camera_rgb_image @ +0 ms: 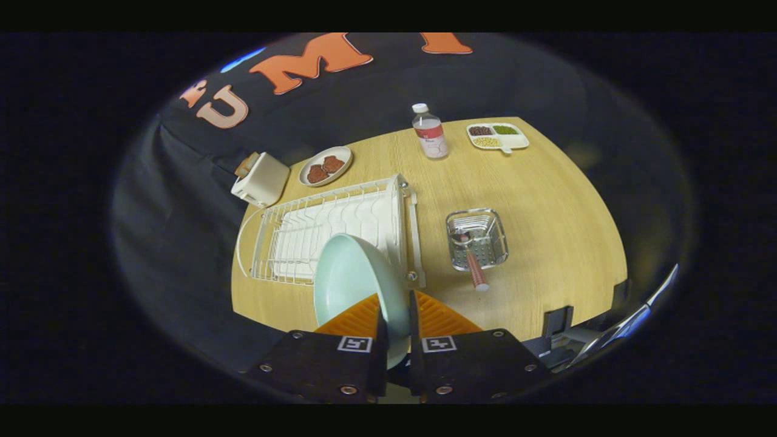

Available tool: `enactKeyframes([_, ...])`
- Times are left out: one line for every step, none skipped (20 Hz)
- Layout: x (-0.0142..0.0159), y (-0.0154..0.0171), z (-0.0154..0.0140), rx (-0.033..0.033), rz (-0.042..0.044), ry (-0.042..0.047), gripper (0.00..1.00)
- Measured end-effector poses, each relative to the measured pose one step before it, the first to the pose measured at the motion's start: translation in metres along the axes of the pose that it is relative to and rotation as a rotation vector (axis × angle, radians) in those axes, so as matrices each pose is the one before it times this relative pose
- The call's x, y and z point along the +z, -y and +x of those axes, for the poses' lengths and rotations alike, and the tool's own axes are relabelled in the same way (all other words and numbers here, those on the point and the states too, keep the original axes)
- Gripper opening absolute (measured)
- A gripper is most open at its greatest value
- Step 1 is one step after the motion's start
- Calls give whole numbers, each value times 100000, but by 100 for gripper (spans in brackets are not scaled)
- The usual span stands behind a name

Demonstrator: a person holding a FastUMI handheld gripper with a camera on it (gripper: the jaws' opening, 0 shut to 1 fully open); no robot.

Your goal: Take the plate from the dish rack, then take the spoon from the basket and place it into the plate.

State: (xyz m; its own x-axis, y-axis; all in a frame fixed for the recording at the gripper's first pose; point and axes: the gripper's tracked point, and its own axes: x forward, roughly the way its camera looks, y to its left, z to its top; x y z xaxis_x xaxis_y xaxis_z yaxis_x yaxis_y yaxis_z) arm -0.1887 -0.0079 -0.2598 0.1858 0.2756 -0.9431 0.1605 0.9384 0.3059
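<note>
While tongs clamp plate, wooden table, black cloth wall.

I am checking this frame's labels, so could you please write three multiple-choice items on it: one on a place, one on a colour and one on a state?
1. Where does the spoon lie?
A. In the metal basket
B. On the dish rack
C. Beside the bottle

2. What colour is the plate between the fingers?
A. Orange
B. Pale green
C. Brown

3. What is the gripper doing?
A. Open above the table
B. Shut on the spoon
C. Shut on the plate

Answers:
1. A, since its bowl sits inside the basket and its reddish handle sticks out over the rim.
2. B, since its surface is a light mint tone.
3. C, since both fingers press on the plate's edge, holding it over the rack's near end.
</note>
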Motion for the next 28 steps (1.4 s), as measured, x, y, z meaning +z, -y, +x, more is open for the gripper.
enactKeyframes([-897, 221, 151, 2120, 1905, -700, 15])
enactKeyframes([-822, 163, 179, 2080, 1534, -736, 15])
enactKeyframes([-794, 244, 273, 1865, 1236, -367, 15])
enactKeyframes([-682, 272, 383, 1370, 587, -393, 15])
enactKeyframes([-728, 483, 130, 1118, 602, -292, 16])
enactKeyframes([-554, 549, 342, 604, 72, -246, 16])
enactKeyframes([-616, 452, 244, 433, 1016, -714, 16])
enactKeyframes([-466, 416, 491, 398, 651, -262, 16])
enactKeyframes([-448, 282, 456, 337, 1047, -523, 16])
enactKeyframes([-370, 101, 476, 1127, 329, -303, 16])
enactKeyframes([-480, 6, 499, 1140, 707, -424, 16])
enactKeyframes([-320, 6, 495, 1342, 406, -335, 16])
enactKeyframes([-367, 56, 535, 1156, 762, -541, 16])
enactKeyframes([-274, 103, 534, 837, 241, -364, 16])
enactKeyframes([-315, -44, 347, 978, 641, -378, 16])
enactKeyframes([-237, -23, 488, 875, -59, -152, 16])
enactKeyframes([-265, 65, 442, 605, 237, -363, 16])
enactKeyframes([-251, 142, 484, 108, 46, -577, 16])
enactKeyframes([-248, 72, 448, -64, 210, -213, 16])
enactKeyframes([-100, 123, 382, -165, -178, 41, 16])
enactKeyframes([-148, 116, 243, 13, -110, 517, 16])
enactKeyframes([-60, 131, 360, -320, 394, 126, 16])
enactKeyframes([-245, 53, 273, -39, 798, -154, 16])
enactKeyframes([-32, 50, 297, -28, 403, 439, 16])
enactKeyframes([-31, 62, 438, 63, 569, 416, 16])
enactKeyframes([-162, 31, 55, -9, 506, 613, 16])
enactKeyframes([-47, -53, 346, 521, 1537, 235, 18])
enactKeyframes([-49, -63, 156, 963, 1941, 492, 18])
